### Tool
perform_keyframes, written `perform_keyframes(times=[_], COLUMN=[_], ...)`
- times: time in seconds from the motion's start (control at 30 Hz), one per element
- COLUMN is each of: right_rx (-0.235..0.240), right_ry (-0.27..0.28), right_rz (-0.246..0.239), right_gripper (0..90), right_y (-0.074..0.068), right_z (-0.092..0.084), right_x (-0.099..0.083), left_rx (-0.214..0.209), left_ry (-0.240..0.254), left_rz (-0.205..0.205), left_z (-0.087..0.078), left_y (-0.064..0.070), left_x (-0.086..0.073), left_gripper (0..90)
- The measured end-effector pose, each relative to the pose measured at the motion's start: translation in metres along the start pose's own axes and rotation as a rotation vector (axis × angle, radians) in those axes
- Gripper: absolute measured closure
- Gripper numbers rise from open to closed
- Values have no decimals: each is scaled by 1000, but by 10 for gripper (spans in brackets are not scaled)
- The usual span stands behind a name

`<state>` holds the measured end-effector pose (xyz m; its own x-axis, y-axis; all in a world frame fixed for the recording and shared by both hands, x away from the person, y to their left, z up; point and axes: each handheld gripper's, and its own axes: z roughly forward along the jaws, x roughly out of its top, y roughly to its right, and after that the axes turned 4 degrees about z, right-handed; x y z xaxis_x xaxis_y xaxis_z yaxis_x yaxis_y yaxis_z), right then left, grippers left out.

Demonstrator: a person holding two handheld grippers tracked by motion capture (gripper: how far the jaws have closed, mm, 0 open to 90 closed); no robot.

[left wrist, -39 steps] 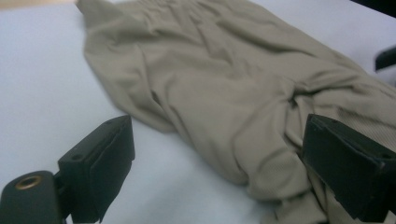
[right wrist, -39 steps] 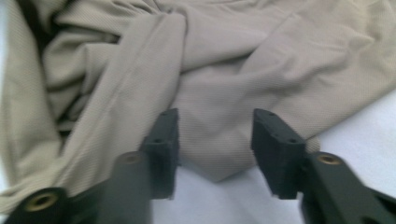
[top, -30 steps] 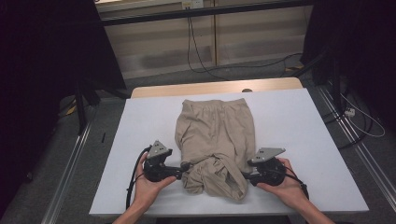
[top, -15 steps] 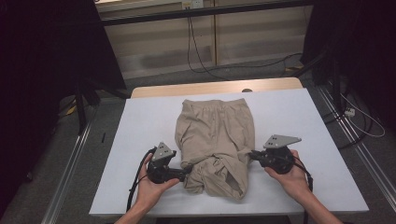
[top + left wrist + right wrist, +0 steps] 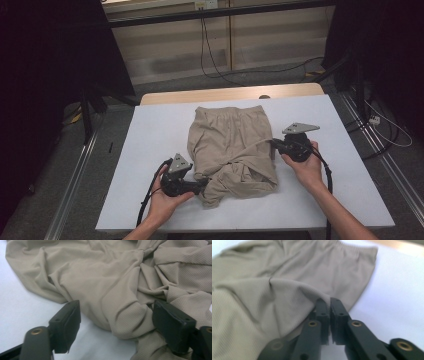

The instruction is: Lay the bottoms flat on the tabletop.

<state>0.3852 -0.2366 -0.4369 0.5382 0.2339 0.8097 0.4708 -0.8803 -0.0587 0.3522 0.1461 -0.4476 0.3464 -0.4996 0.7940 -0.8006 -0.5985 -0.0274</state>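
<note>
You worked at a counter (image 5: 150, 150) covered in white, with a bare wooden strip (image 5: 230, 93) along its far edge. Beyond it, black cables (image 5: 215, 55) hung down a pale panelled wall (image 5: 165, 45). Metal rails (image 5: 75, 190) ran along the grey floor (image 5: 50, 165) on both sides.

bare white table (image 5: 150, 150) left and right of the bunched beige shorts (image 5: 230, 150), open far corners

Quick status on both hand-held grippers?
Left hand-held gripper: open, jaws closing either side of a fold of the shorts.
Right hand-held gripper: shut on the shorts' edge.
</note>
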Motion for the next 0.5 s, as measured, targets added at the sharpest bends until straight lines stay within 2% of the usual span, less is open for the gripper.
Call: perform_keyframes(times=[0.03, 0.07, 0.17, 0.23, 0.27, 0.3, 0.37, 0.4, 0.43, 0.5], right_rx=[11, 13, 29, 46, 75, 146, 216, 255, 305, 334], right_ry=[-14, -23, 10, 62, 74, 84, 81, 62, 43, 15], right_rz=[10, 15, 19, -7, -4, -7, -22, -46, -85, -133], right_gripper=[721, 664, 540, 527, 549, 612, 632, 626, 597, 518], right_y=[0, -1, -8, -19, -23, -32, -49, -60, -75, -93], right_z=[0, -1, -18, -36, -41, -48, -53, -53, -52, -49], right_x=[-4, -6, -9, -8, -8, -9, -13, -16, -21, -25], left_rx=[-3, -23, -53, -86, -103, -117, -152, -164, -171, -185], left_ry=[0, 6, 32, 71, 87, 95, 98, 91, 84, 49], left_rz=[-4, -19, -46, -57, -48, -46, -29, -18, -9, 41], left_z=[-1, -4, -12, -21, -26, -28, -28, -26, -23, -15], left_y=[0, 0, 3, 6, 10, 13, 23, 30, 35, 47], left_x=[0, 0, 1, 3, 5, 6, 8, 9, 10, 10], left_gripper=[277, 310, 461, 567, 590, 623, 623, 609, 537, 425])
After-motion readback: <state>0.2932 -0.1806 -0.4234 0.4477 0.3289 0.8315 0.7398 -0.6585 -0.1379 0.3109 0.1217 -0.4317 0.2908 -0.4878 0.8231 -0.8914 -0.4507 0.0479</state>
